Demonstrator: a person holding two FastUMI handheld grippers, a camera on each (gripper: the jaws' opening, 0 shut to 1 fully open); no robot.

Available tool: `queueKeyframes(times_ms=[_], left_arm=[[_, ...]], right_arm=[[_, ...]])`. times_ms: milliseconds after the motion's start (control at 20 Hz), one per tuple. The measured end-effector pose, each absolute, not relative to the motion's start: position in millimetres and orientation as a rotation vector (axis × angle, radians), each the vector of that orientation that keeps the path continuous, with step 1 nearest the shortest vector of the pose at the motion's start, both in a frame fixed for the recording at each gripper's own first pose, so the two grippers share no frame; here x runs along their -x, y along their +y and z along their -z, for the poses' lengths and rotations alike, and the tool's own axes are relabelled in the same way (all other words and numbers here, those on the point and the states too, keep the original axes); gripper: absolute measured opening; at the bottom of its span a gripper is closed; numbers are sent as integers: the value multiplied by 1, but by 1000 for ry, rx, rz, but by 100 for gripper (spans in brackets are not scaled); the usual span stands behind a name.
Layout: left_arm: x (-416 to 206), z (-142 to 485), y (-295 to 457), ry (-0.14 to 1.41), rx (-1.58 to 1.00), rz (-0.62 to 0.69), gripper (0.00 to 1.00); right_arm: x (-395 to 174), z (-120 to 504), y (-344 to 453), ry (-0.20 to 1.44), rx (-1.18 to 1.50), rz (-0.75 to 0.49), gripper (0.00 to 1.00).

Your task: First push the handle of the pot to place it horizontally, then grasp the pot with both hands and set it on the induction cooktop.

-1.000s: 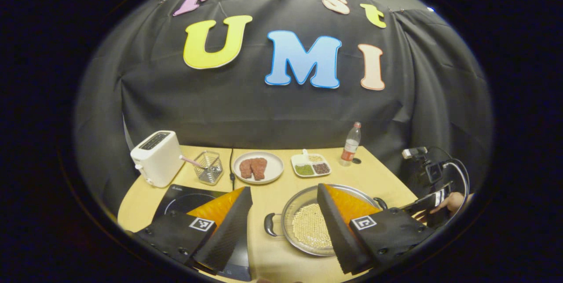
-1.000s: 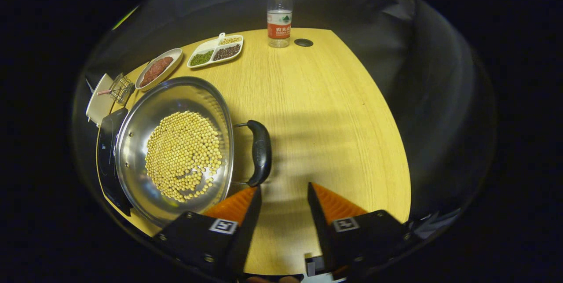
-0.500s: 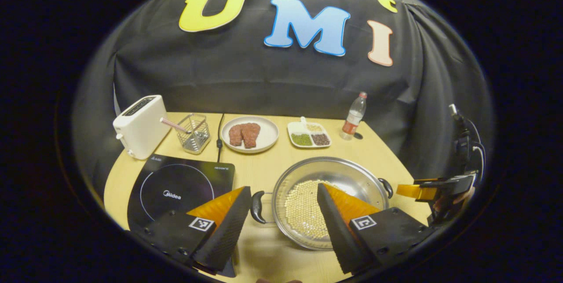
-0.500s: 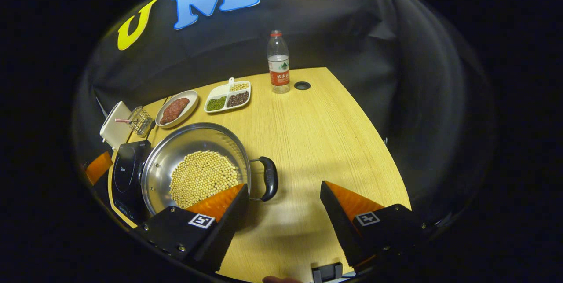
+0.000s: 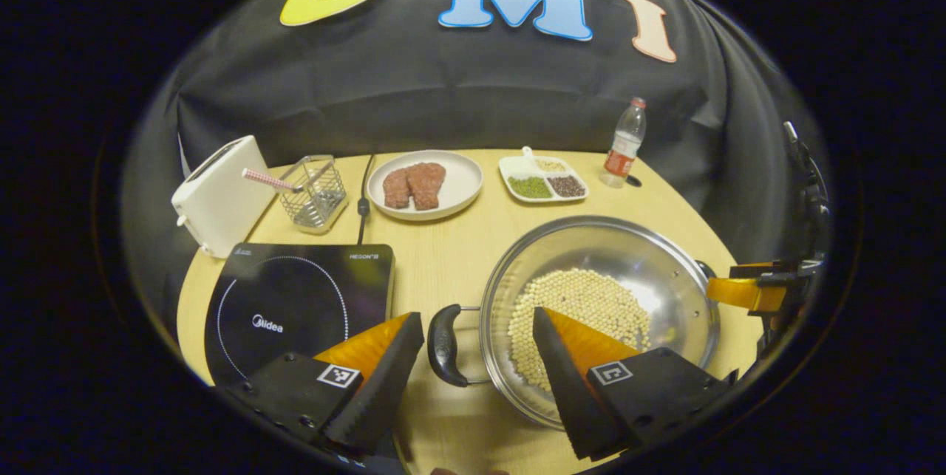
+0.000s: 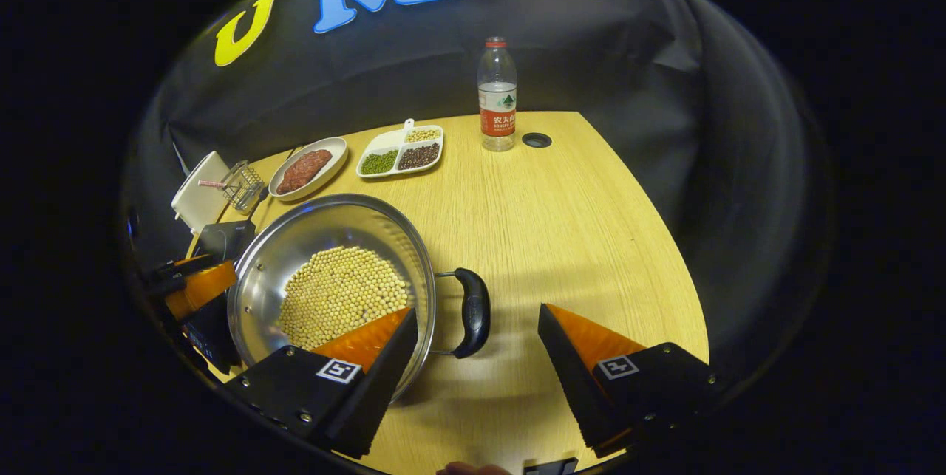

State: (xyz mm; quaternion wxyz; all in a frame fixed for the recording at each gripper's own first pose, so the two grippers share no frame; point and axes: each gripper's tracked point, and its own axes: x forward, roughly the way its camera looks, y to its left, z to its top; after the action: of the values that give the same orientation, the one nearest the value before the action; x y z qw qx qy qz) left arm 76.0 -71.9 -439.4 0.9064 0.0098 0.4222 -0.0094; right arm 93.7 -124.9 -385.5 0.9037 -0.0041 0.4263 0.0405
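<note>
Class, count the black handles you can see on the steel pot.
2: one handle on the pot's side toward the cooktop, the other handle on its opposite side, facing open table.

Cooktop mostly hidden behind the pot, toaster partly cut by the edge, 1 pot handle barely visible past the rim.

Left gripper sits low at the bottom of the left gripper view, jaws spread wide, orange-faced fingers angled up toward the middle of the frame, nothing pinched between them. Right gripper sits at the bottom of the right gripper view, equally wide apart, gripping nothing. The right gripper also shows at the right edge of the left gripper view, and the left at the left edge of the right gripper view.
</note>
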Motion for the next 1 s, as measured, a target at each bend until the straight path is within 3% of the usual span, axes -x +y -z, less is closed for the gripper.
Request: queueKeyframes(times_ms=[700, 800, 900, 950, 1000], left_arm=[[-78, 492, -55, 976, -47, 14, 99], [-78, 495, -57, 983, -40, 27, 85], [-78, 495, -62, 990, -39, 42, 84], [-78, 495, -61, 990, -54, 44, 76], [-79, 494, -61, 991, -58, 46, 76]], right_arm=[[-110, 439, -115, 973, -10, -69, 100], [-111, 443, -114, 983, -22, -71, 84], [-112, 445, -106, 984, -55, -96, 88], [-110, 447, -104, 986, -66, -93, 76], [-110, 446, -105, 988, -58, -90, 63]])
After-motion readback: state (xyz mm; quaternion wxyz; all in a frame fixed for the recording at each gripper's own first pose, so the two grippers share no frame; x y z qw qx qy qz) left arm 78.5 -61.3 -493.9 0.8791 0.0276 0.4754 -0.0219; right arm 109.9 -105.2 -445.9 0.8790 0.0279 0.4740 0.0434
